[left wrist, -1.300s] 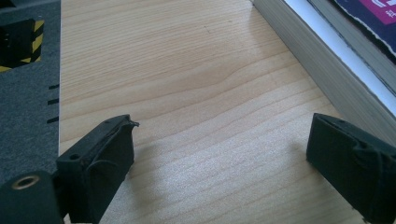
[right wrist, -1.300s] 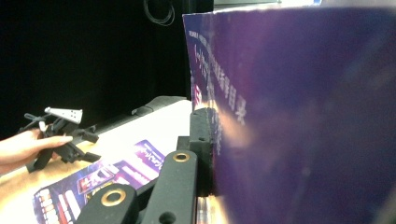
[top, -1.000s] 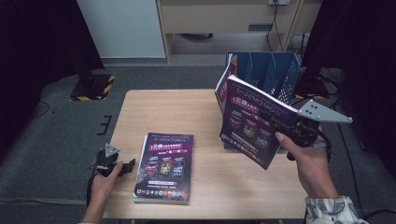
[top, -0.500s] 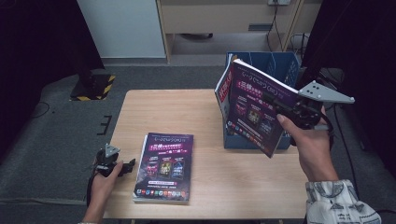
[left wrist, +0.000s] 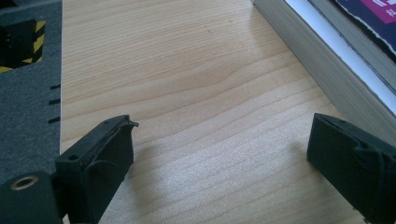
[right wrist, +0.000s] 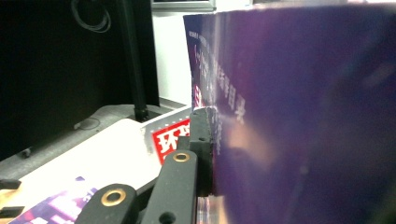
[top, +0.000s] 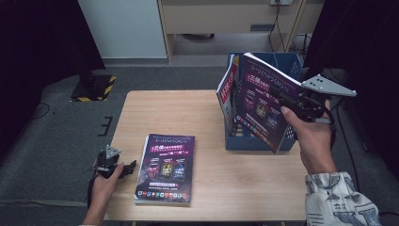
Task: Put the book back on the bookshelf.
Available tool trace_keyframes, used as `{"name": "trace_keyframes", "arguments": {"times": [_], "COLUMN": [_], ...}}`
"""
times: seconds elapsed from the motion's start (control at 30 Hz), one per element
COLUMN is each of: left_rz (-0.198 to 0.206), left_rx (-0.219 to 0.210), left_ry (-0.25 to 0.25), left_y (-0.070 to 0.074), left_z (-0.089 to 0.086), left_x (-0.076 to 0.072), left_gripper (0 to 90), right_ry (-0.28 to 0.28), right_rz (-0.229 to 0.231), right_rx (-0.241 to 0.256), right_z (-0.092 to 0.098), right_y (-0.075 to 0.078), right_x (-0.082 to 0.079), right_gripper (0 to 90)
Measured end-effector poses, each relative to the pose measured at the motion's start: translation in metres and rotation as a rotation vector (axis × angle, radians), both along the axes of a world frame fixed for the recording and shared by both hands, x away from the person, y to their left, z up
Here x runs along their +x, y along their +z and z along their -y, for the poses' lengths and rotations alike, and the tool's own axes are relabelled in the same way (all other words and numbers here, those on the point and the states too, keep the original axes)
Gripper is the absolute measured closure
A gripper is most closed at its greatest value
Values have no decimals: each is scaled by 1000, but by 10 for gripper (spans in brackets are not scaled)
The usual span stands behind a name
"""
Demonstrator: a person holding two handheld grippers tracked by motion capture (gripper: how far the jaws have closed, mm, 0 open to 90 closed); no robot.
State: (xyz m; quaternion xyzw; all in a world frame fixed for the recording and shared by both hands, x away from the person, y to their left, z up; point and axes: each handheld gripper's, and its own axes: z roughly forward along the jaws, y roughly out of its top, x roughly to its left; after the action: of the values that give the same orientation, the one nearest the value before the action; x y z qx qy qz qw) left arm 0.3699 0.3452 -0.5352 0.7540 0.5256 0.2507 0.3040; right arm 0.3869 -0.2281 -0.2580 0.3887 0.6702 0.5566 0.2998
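Dark curtains and grey carpet surround a pale wooden tabletop (top: 211, 117), where the right gripper (top: 301, 104) holds a purple magazine (top: 263, 108) upright in the air at the near edge of a blue file box (top: 291, 63), its jaws pinched on the cover; a second magazine (top: 227, 96) leans in the box just to its left. Near the front-left corner, the left gripper (top: 123, 168) rests on the wood with jaws spread wide, just beside another purple magazine lying flat (top: 164, 168) on a stack
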Motion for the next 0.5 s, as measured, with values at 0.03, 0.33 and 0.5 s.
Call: {"name": "trace_keyframes", "arguments": {"times": [0.03, 0.33, 0.5], "left_rz": [-1, -5, -9], "left_rx": [0, -6, -9], "left_ry": [1, 4, 7], "left_y": [0, 0, 0], "left_z": [0, 0, 0], "left_x": [0, 0, 1], "left_gripper": [63, 62, 59], "right_ry": [-10, -70, -97], "right_rz": [-3, -2, -4], "right_rx": [0, 1, -3], "right_z": [1, 3, 2], "right_y": [0, 1, 3], "right_x": [2, 12, 17], "right_gripper": [826, 826, 827]}}
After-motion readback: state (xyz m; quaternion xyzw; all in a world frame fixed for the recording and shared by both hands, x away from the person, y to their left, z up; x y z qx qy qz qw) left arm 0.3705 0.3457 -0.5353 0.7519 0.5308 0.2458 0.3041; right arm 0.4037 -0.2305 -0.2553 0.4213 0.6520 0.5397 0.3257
